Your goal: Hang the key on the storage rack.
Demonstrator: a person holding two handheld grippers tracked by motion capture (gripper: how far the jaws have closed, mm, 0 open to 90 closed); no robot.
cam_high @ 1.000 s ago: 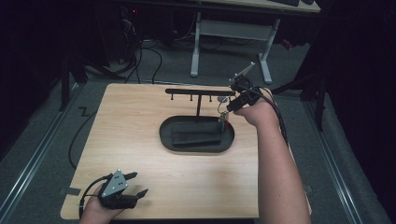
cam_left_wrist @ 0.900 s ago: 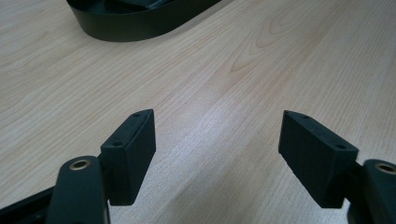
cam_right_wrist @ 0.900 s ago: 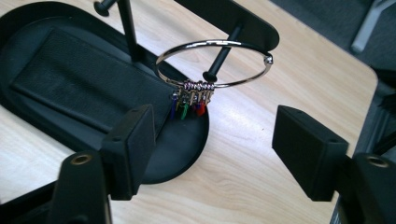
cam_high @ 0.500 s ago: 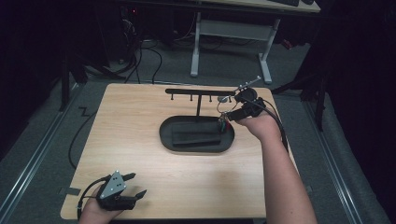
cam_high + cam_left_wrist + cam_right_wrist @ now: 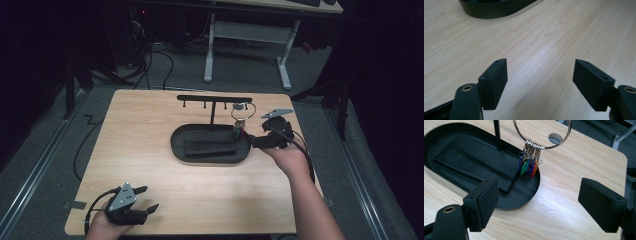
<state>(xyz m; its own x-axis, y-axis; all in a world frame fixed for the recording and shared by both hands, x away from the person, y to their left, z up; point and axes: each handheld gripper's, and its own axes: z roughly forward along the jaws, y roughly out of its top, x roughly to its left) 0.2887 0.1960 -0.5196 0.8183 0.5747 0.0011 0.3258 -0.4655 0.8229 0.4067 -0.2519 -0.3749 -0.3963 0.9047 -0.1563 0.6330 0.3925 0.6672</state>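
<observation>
Right gripper view: key ring [image 5: 541, 135] beyond open jaws.

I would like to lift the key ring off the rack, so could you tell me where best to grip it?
Probably grip the lower arc of the key ring, just beside the bunched keys. The ring hangs upright from the rack's hook, so that arc is bare wire. Come in with the right gripper, level from the table's right edge, jaws across the wire.

Bright overhead light falls on the table [image 5: 150, 150], the surroundings stay dark, and all views are slightly soft.
</observation>
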